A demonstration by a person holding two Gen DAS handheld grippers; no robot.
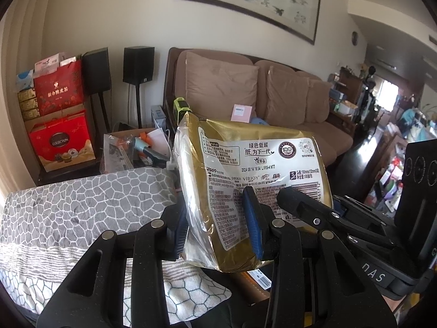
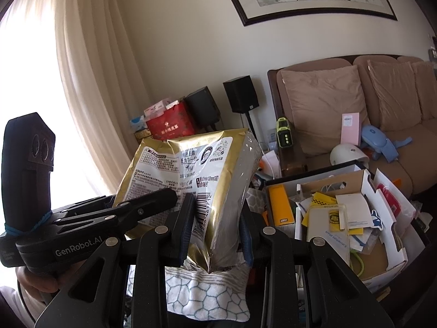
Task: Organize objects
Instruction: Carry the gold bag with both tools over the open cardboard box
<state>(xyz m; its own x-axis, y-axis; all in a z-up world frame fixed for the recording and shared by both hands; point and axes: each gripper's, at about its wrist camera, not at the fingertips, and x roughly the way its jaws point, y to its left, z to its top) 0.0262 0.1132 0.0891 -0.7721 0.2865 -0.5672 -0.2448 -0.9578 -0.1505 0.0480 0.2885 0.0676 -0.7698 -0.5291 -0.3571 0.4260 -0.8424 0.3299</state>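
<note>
I have the gold tissue pack (image 1: 254,188) pinched from both ends: my left gripper (image 1: 218,227) clamps its near end and my right gripper (image 2: 215,227) the other, jaws part-closed with pads pressing the wrapper. The pack hangs clear in the air, tilted up. Below it lies a patterned cloth (image 1: 82,205). At two o'clock from my right gripper a box of papers (image 2: 355,213) crowds close; the sofa (image 1: 273,90) stands at twelve, well apart.

Gold tissue pack (image 2: 191,180) clamped in right claw (image 2: 215,232), left claw (image 2: 153,205) gripping its edge
</note>
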